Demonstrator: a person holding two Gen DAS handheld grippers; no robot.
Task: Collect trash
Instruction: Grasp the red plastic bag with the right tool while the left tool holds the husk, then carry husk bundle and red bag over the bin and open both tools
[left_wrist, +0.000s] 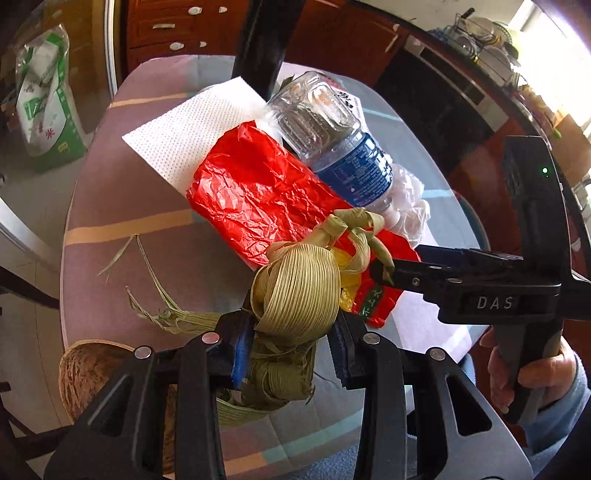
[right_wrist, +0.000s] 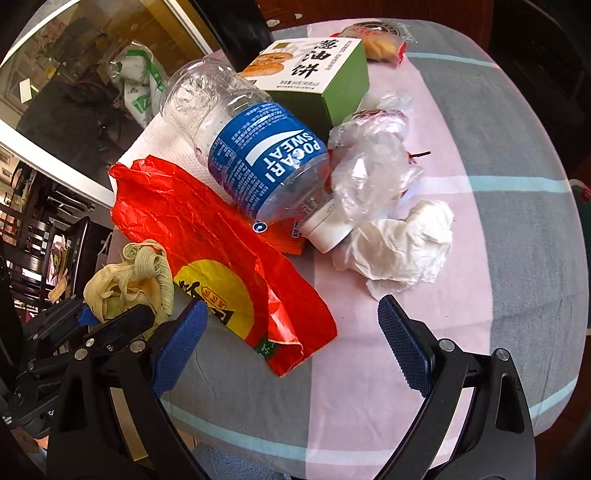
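Leaf bundle (left_wrist: 295, 291), a knotted wad of yellow-green ribbed leaves, is clamped between the blue-padded fingers of the left gripper (left_wrist: 291, 343), which is closed on its lower part at the near edge of the table; the same bundle appears at the left of the right wrist view (right_wrist: 129, 280), held at the table's edge. Right gripper (right_wrist: 291, 343) hovers low over the striped tablecloth (right_wrist: 498, 184) with its fingers spread wide and nothing between them; in the left wrist view its black body reaches in from the right, its tip just beside the leaf knot, and the person's hand (left_wrist: 532, 369) wraps the handle. Red plastic bag (right_wrist: 207, 236) lies crumpled and flat on the cloth, directly ahead of the right gripper's left finger. Clear bottle (right_wrist: 255, 155) with a blue label lies on its side, resting partly on the red bag and a white paper towel (left_wrist: 195, 122), white cap toward the camera. Clear plastic wrap (right_wrist: 373, 166) touches the bottle's cap end, with a crumpled white tissue (right_wrist: 406, 240) just beside it. Green carton (right_wrist: 325, 74) stands behind the bottle. Woven basket (left_wrist: 88, 373) sits below the table edge beside the left gripper.
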